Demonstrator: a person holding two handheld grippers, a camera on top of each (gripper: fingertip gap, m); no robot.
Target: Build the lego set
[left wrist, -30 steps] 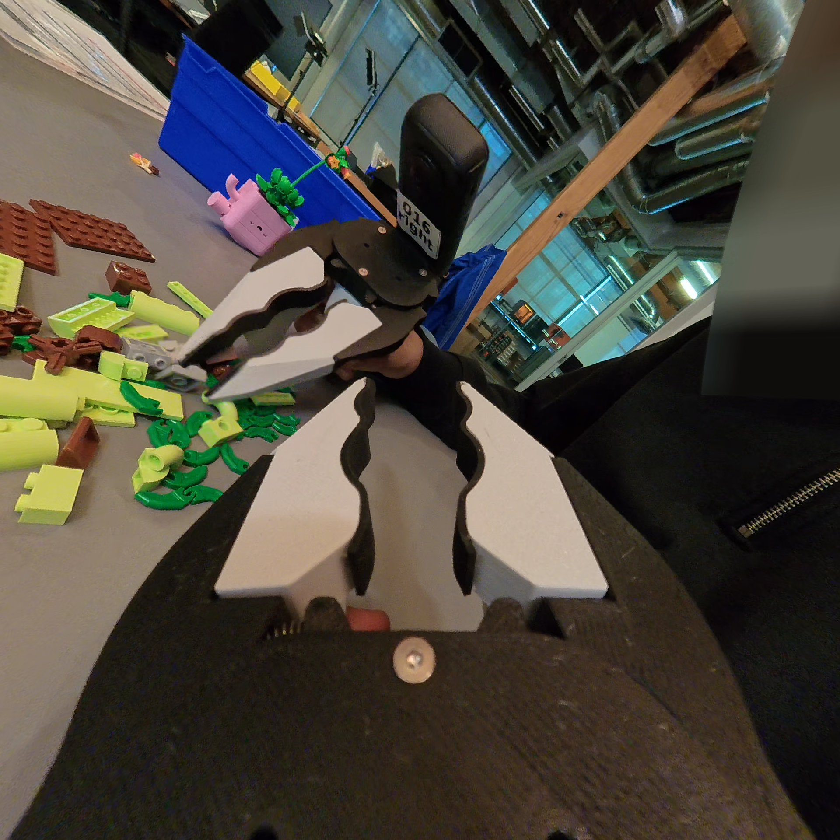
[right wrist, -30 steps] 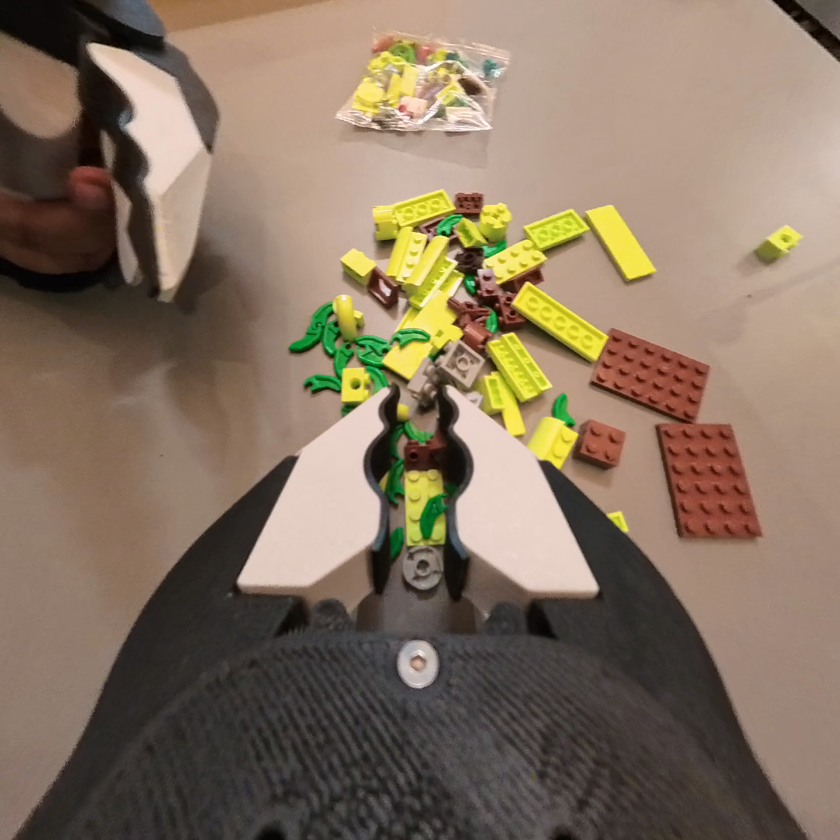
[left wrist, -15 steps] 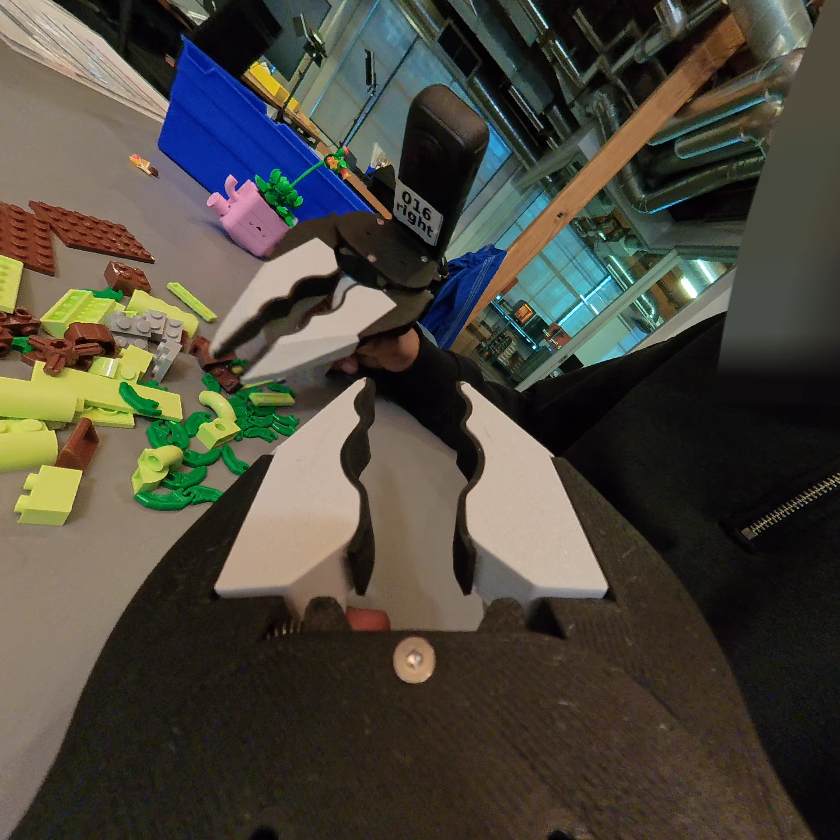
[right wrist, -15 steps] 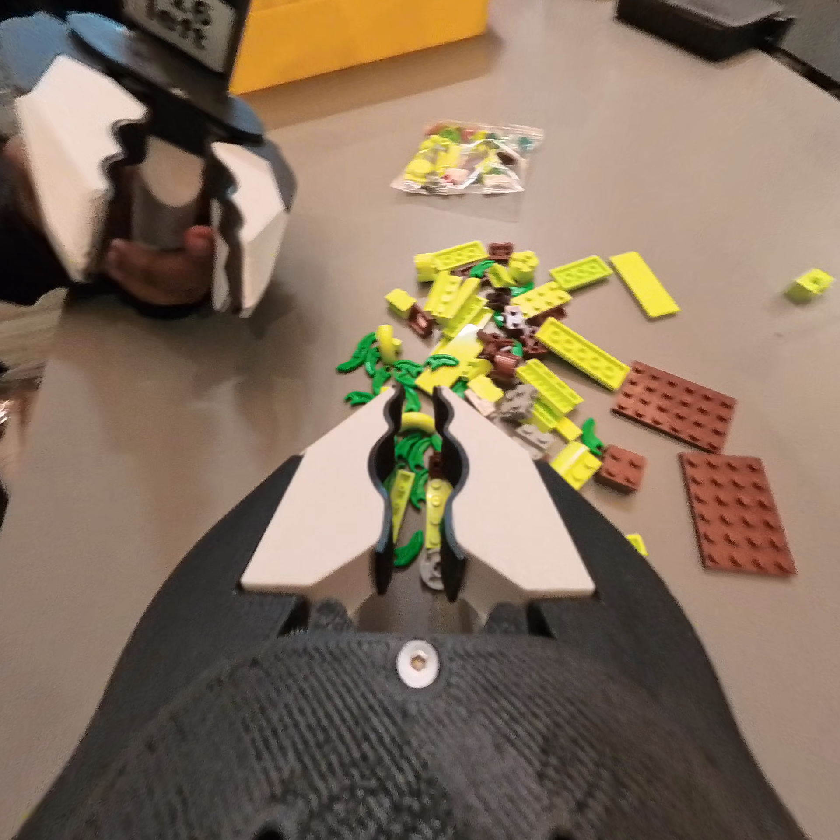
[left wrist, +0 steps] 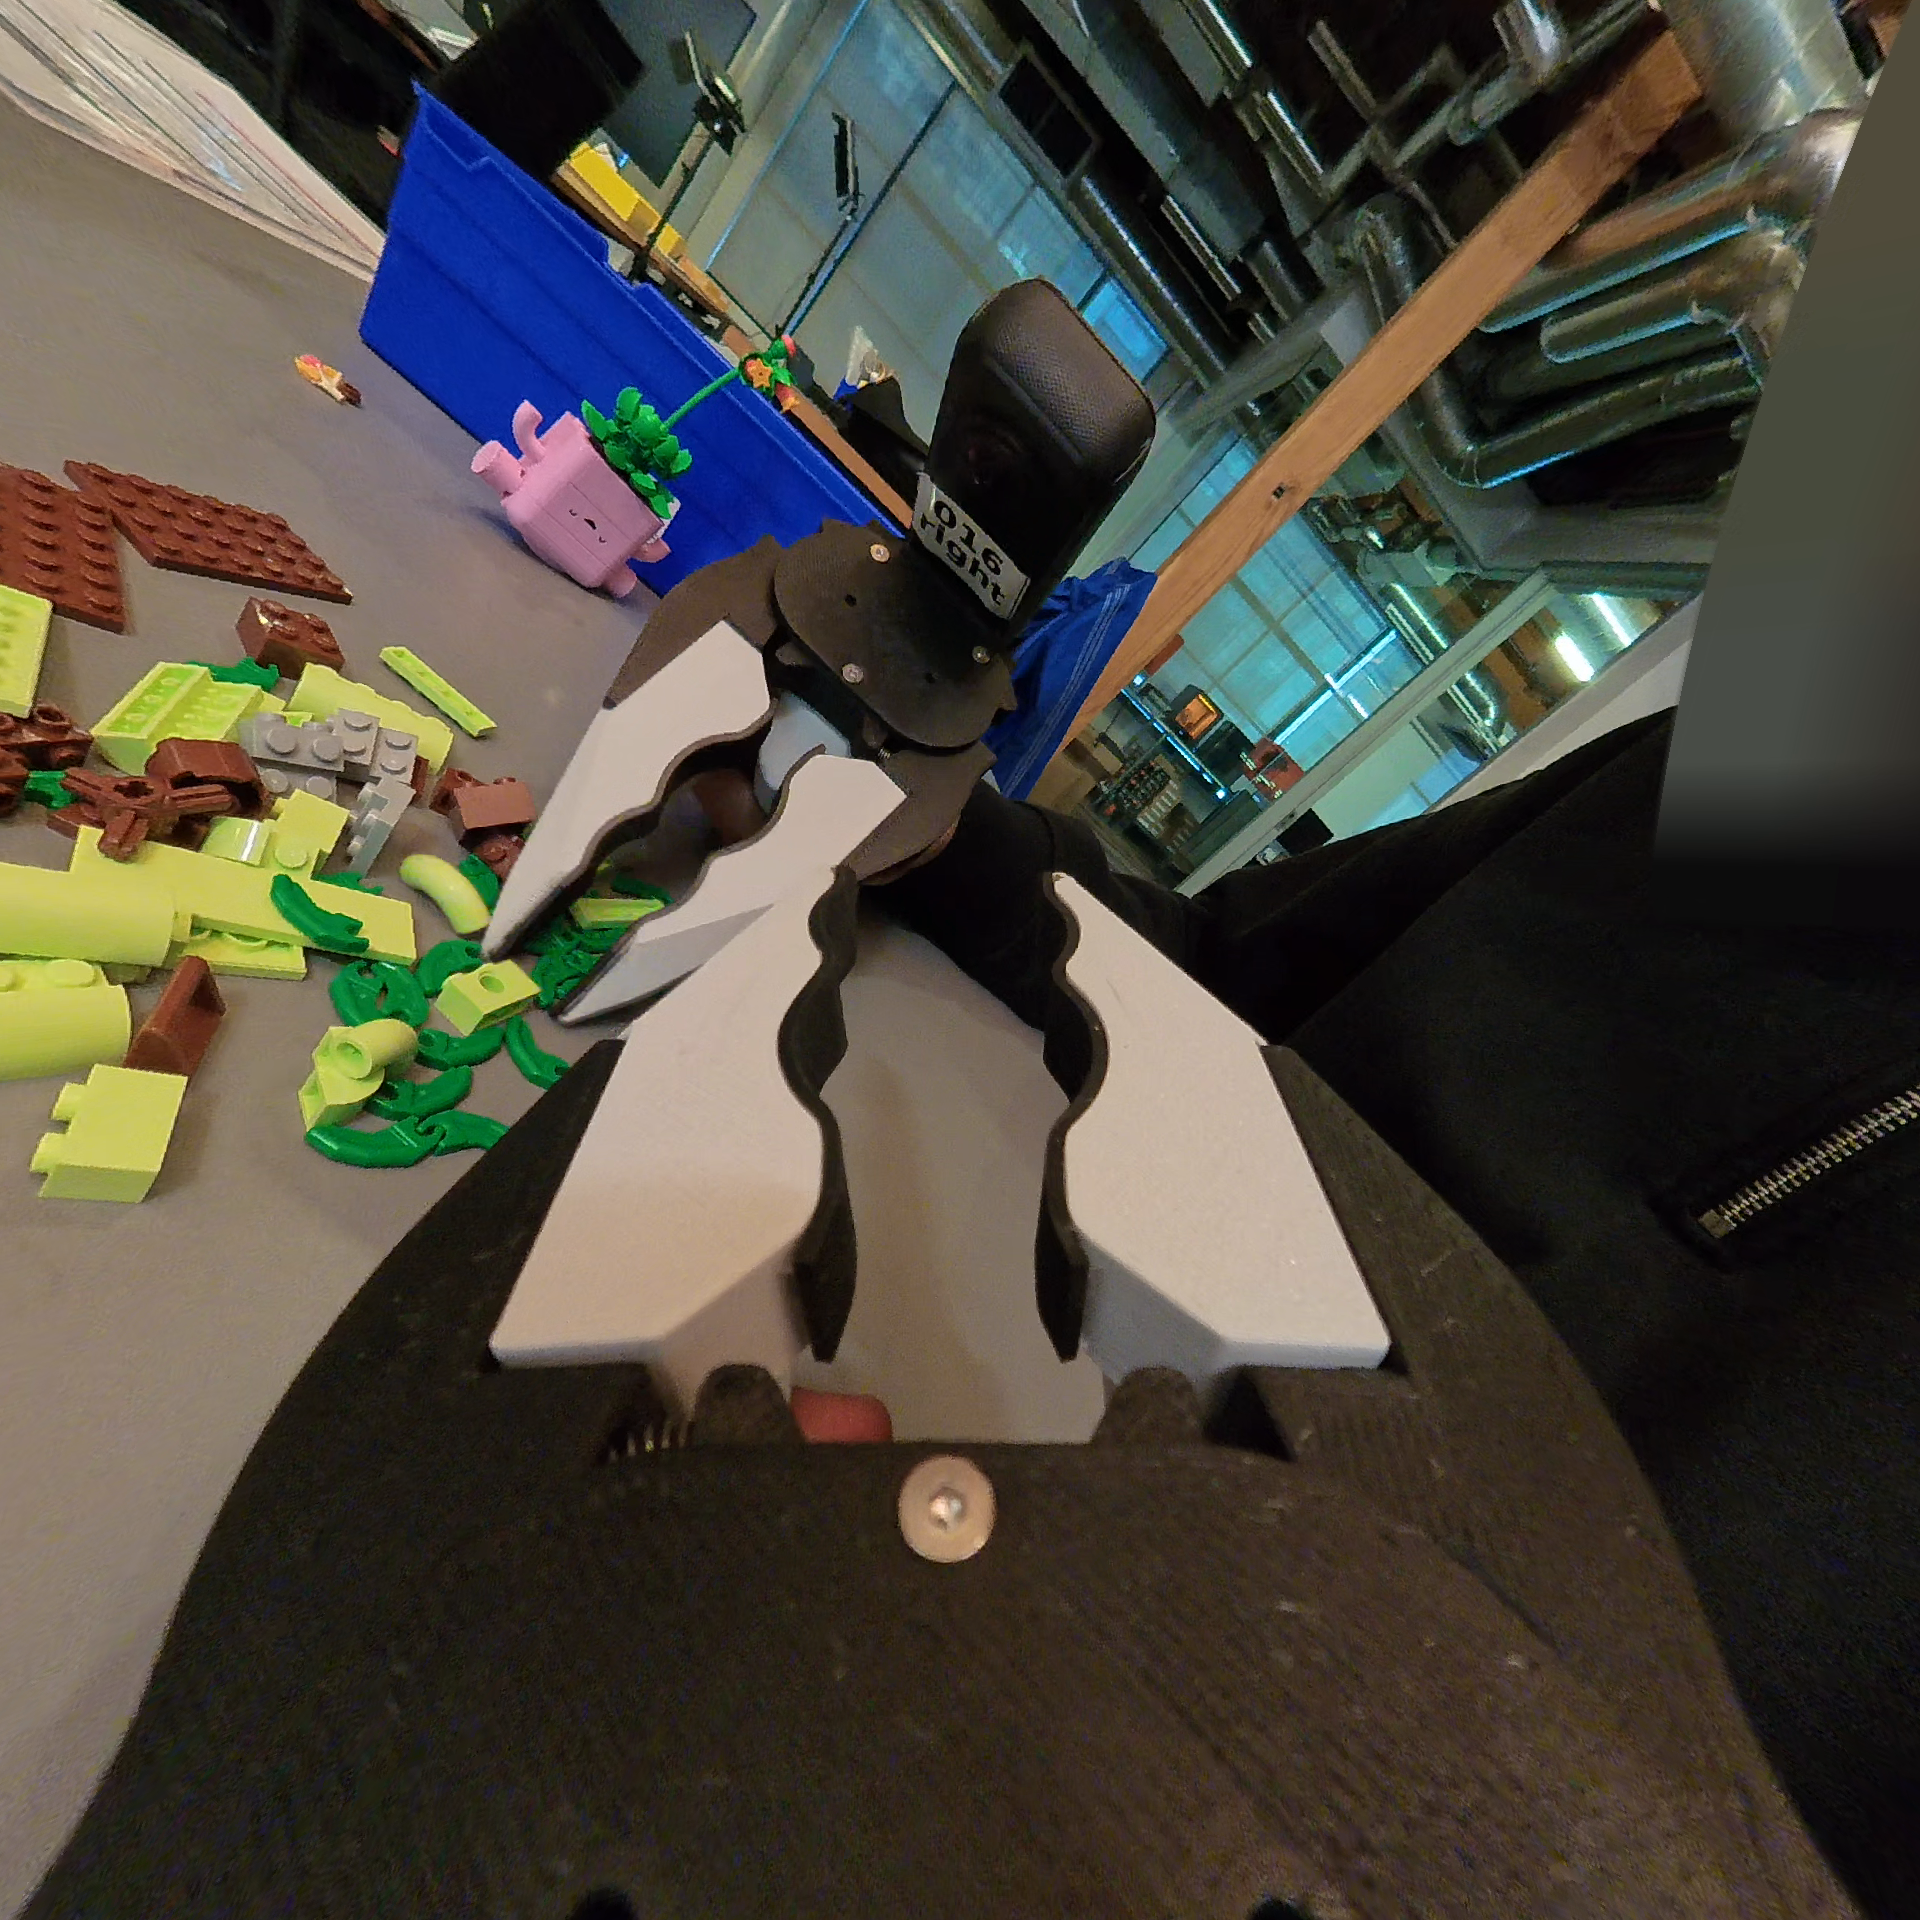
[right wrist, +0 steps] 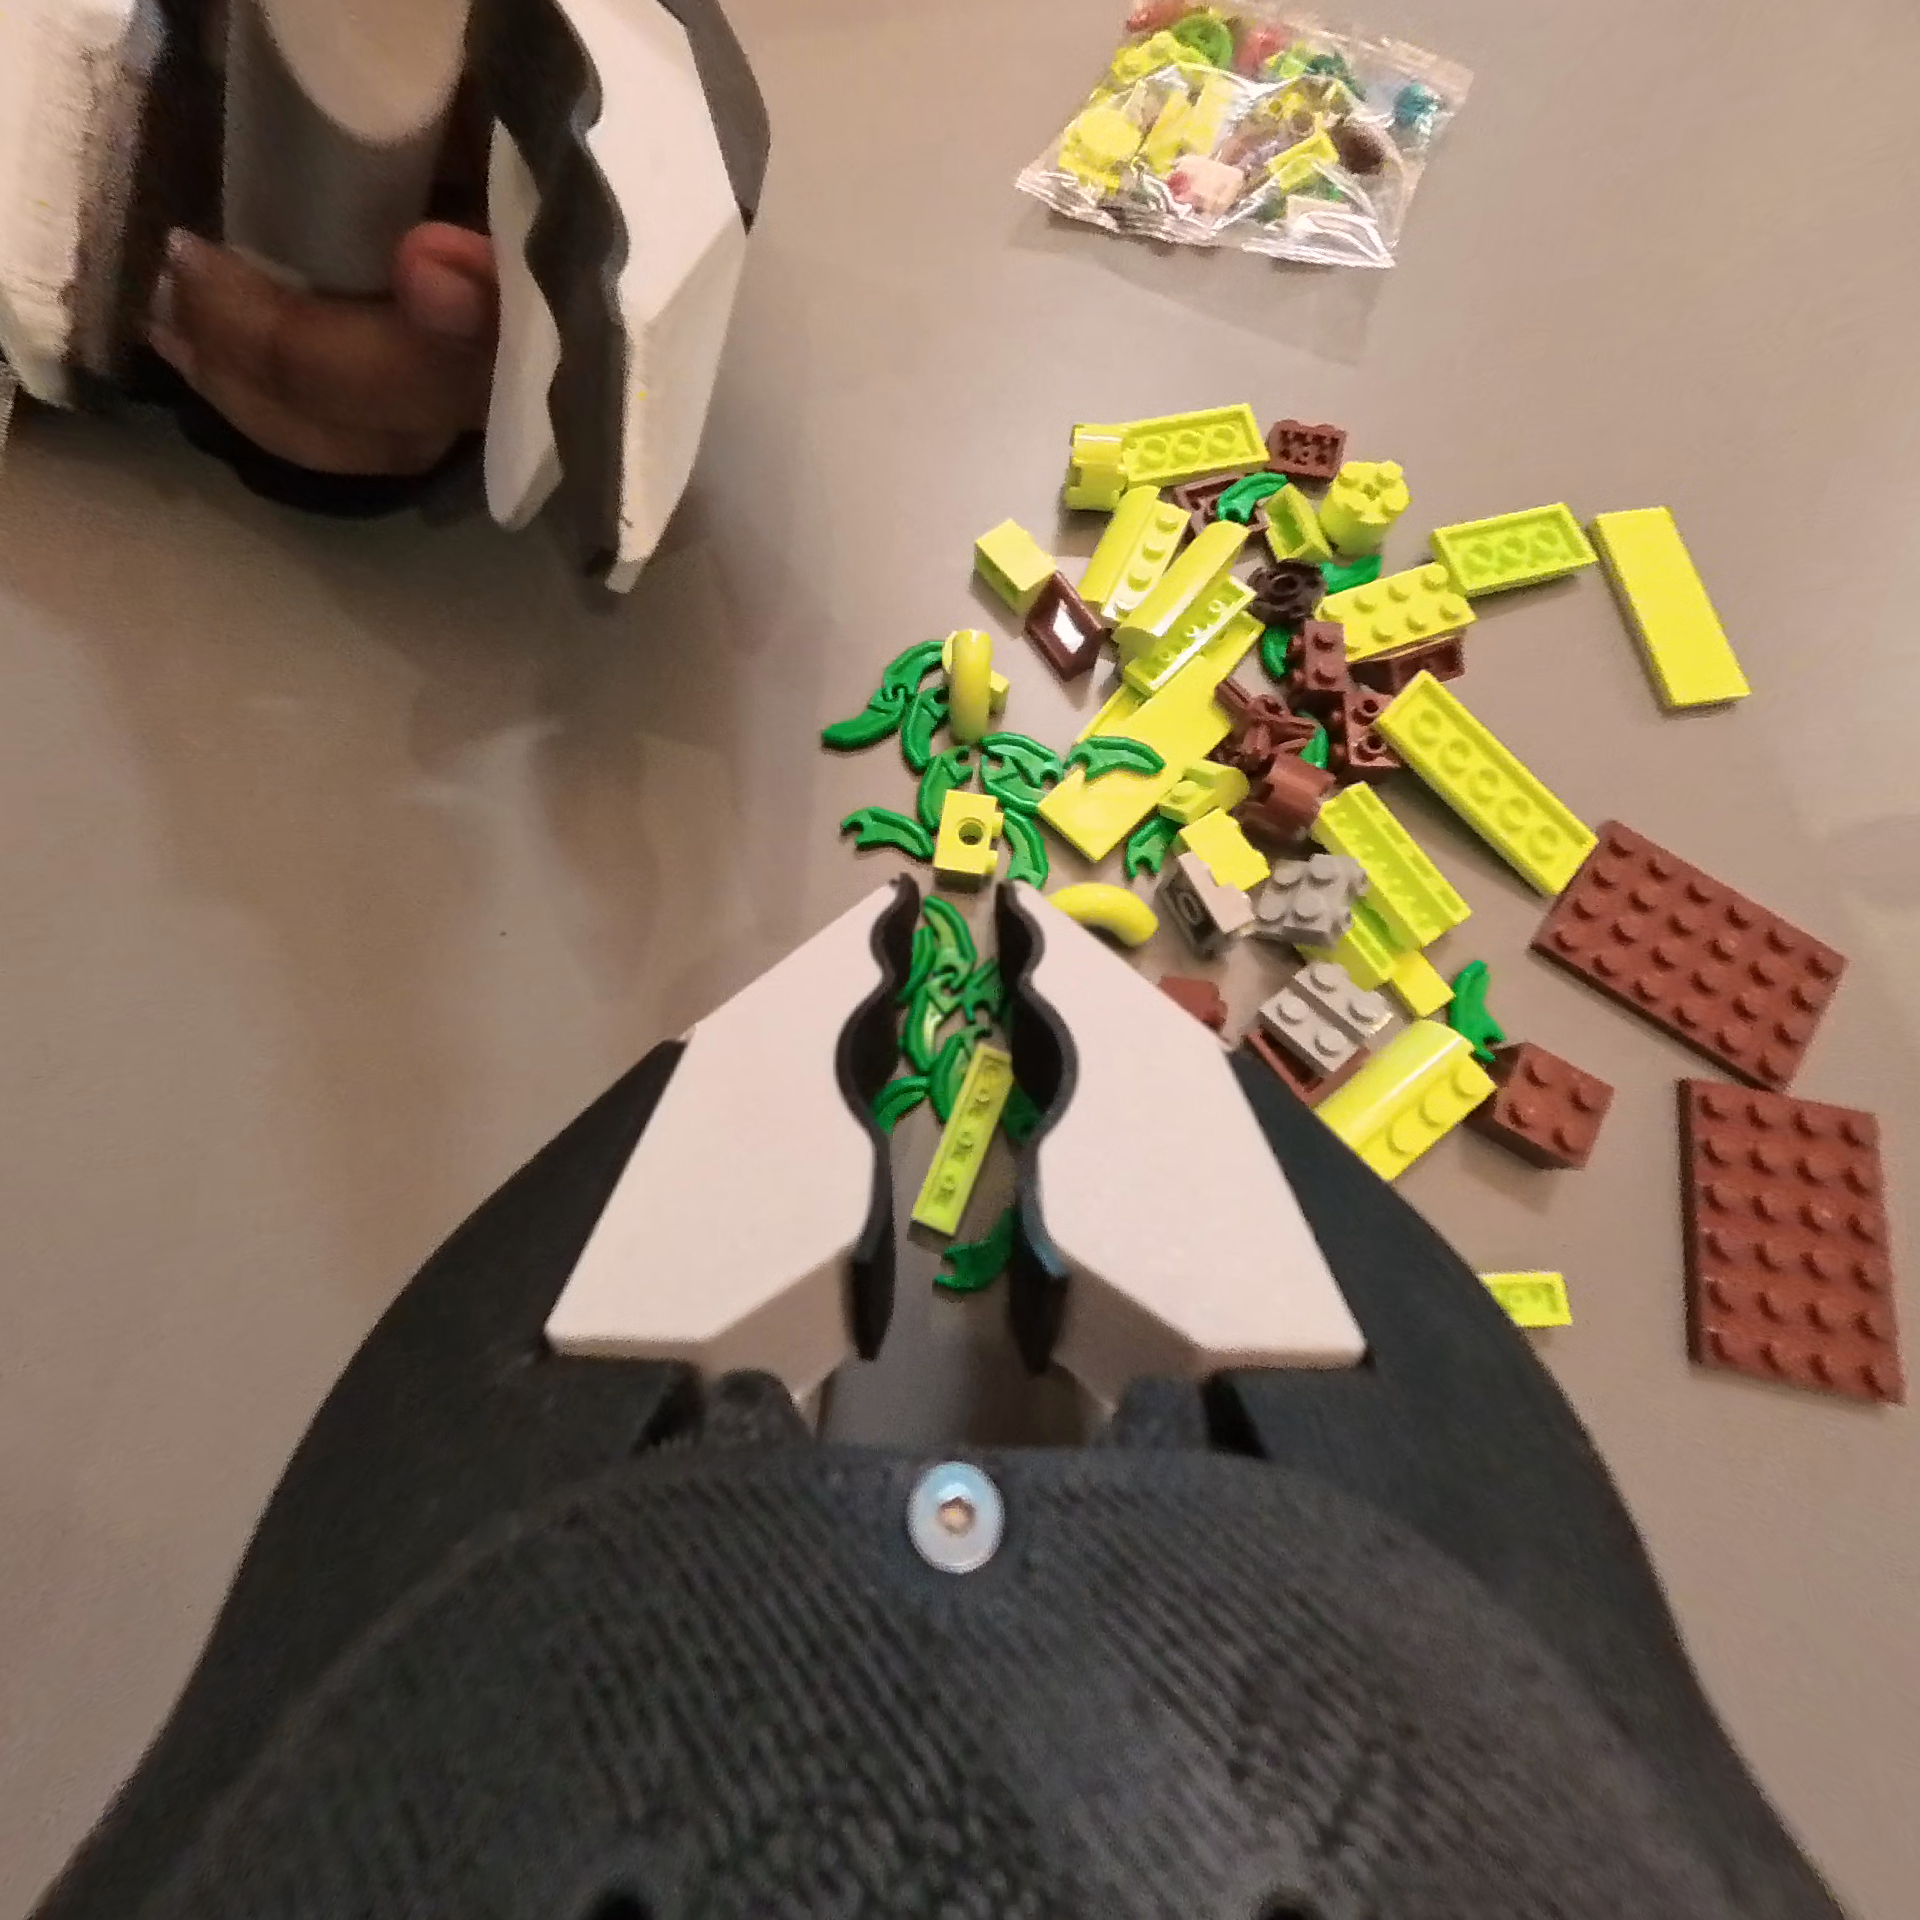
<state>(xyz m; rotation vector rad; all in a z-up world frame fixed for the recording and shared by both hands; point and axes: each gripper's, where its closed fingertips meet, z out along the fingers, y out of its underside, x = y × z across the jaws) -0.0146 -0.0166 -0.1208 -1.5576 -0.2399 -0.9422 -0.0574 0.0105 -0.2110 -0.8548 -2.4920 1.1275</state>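
Observation:
A pile of loose lime, brown, grey and green lego pieces (right wrist: 1299, 748) lies on the grey table; it also shows in the left wrist view (left wrist: 208, 831). My right gripper (right wrist: 953, 888) is low over the near-left edge of the pile, its jaws a narrow gap apart and empty. Through the gap I see green leaf pieces (right wrist: 951, 997) and a lime thin plate (right wrist: 966, 1143) on the table. The left wrist view shows the right gripper (left wrist: 530, 987) with its tips at the leaves. My left gripper (left wrist: 945, 894) is open and empty, held left of the pile; one of its fingers (right wrist: 665, 260) shows blurred.
Two brown plates (right wrist: 1688, 966) (right wrist: 1782, 1236) lie right of the pile. A clear bag of pieces (right wrist: 1236, 135) lies beyond it. A built pink pot with a green plant (left wrist: 582, 499) stands before a blue bin (left wrist: 540, 301). A person's dark jacket is at the right. Measured from the fingertips, the lime thin plate (right wrist: 966, 1143) is 5 centimeters or so from the right gripper and 10 centimeters from the left.
My right gripper rose off the pile, then came down nearer its left edge over the green leaves, and its jaws narrowed. My left gripper has hardly moved.

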